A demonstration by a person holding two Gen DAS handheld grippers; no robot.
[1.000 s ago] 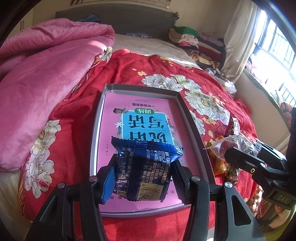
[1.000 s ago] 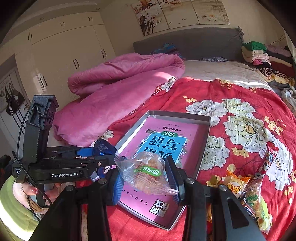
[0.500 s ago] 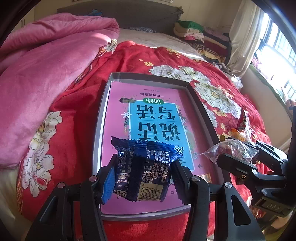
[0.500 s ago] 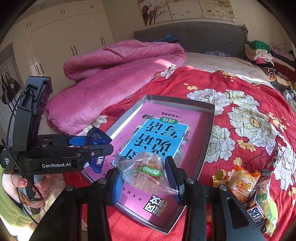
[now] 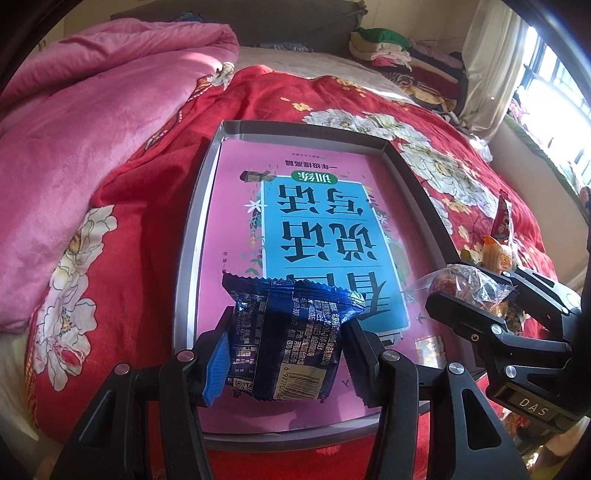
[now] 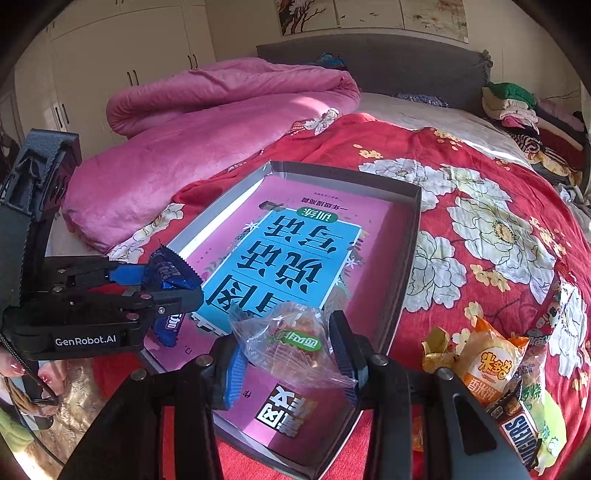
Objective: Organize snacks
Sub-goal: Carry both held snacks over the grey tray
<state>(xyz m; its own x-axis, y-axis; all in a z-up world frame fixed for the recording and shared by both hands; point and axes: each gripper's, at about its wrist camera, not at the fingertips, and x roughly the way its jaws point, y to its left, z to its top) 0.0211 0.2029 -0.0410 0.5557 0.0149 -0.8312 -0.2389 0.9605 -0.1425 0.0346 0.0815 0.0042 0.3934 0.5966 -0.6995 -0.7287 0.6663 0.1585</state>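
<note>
Sunlit bedroom: grey headboard (image 6: 373,62), white wardrobe (image 6: 122,62), curtained window (image 5: 546,85), wall paintings (image 6: 369,16).

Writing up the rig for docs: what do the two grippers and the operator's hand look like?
Both grippers are matte black with silver screws and ribbed blue pads on the jaws. The left gripper carries white "GenRobot.AI" lettering and a black cable. The right gripper shows a "DAS" label. The hand has pink-painted nails and a green sleeve.

Left wrist view: low and close over the near end of the tray (image 5: 192,236), facing 12 o'clock toward the headboard (image 5: 236,22). Right wrist view: same tray (image 6: 410,258), from its near right corner, facing 11 o'clock. Both views share tray, pink quilt (image 5: 92,122), headboard.
</note>
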